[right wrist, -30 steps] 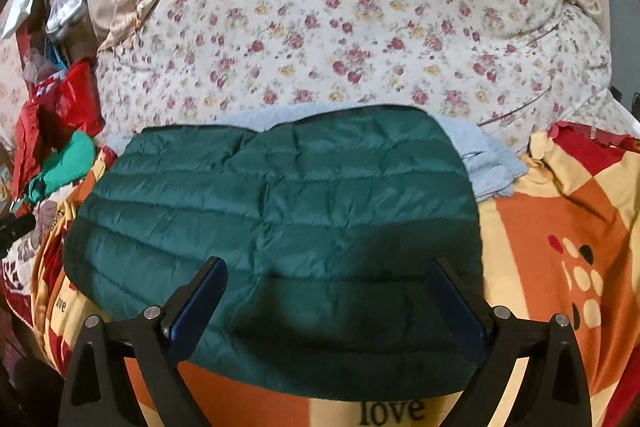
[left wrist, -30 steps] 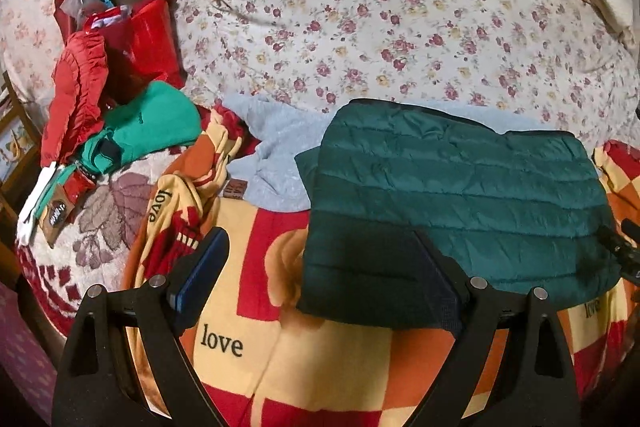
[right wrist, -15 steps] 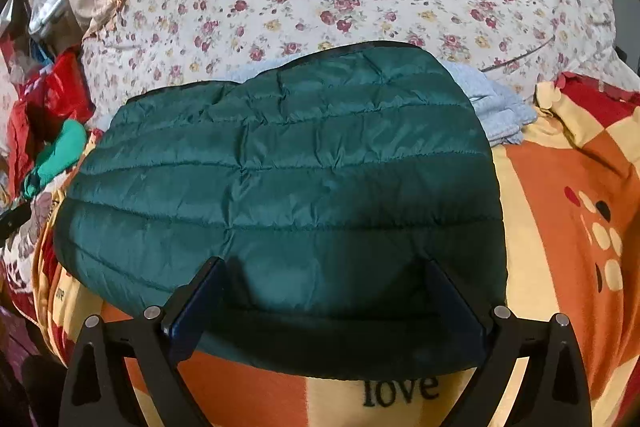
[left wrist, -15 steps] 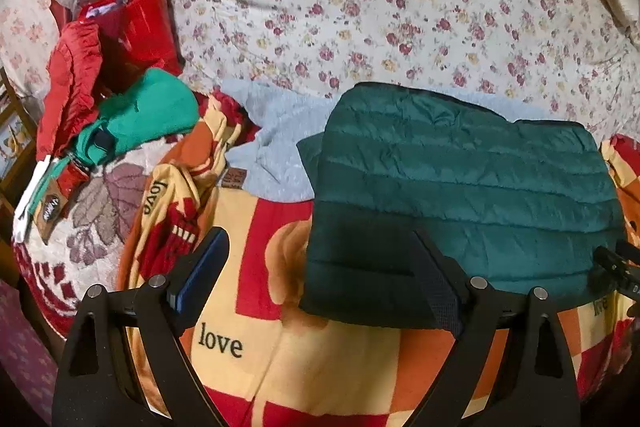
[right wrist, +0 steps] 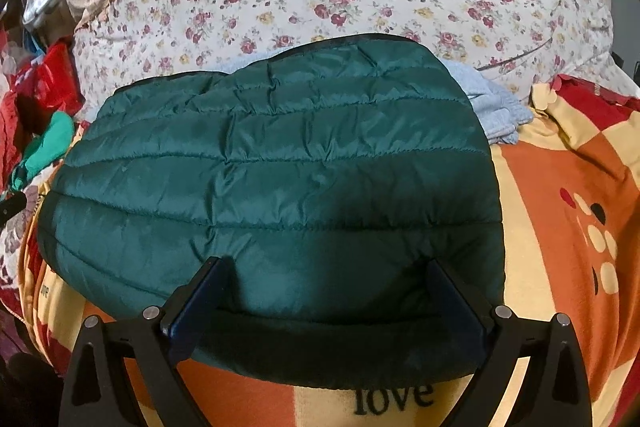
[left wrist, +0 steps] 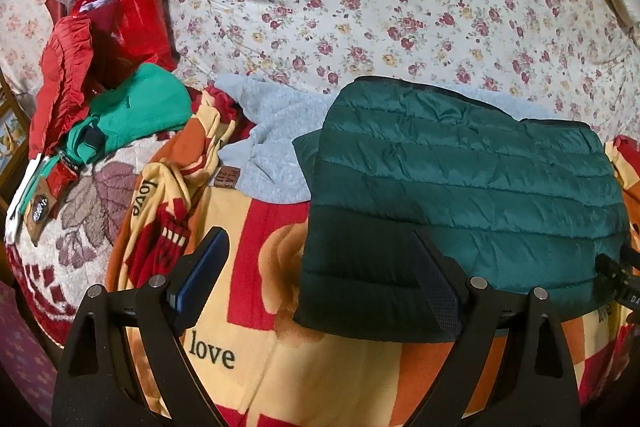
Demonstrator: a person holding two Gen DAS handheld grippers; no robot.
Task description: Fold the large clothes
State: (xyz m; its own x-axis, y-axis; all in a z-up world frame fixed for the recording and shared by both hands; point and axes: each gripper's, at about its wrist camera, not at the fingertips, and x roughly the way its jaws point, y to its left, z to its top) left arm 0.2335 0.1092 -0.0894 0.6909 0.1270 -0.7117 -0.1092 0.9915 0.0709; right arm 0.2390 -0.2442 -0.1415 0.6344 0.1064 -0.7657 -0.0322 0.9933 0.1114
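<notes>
Left wrist view looks down across a bed where a dark green quilted jacket (left wrist: 460, 187) lies folded into a rough rectangle on an orange, red and yellow blanket (left wrist: 248, 307) printed with the word "love". The left gripper (left wrist: 320, 279) has its jaws spread wide with nothing between the pads; its right finger overlaps the jacket's near left corner, though contact cannot be confirmed. From the right wrist view, the right gripper (right wrist: 324, 291) also stands wide apart, its two fingers straddling the middle of the jacket's near hem, apparently resting on or just above the fabric rather than pinching it. The jacket partly covers a pale grey garment (left wrist: 272, 151) behind it, with a floral sheet (left wrist: 400, 7) beyond. The step in hand seems to be either pressing the fold flat or taking the near edge for a further fold. To do it well, both grippers would need to catch every layer at the hem, spaced evenly, and lift together so the slippery padded fabric does not slide open. Containers: at far left a red bag (left wrist: 140, 19) stands open, contents too unclear to name; beside it lie a red garment (left wrist: 64, 75) and a bright green one (left wrist: 140, 111), loose and outside it.
</notes>
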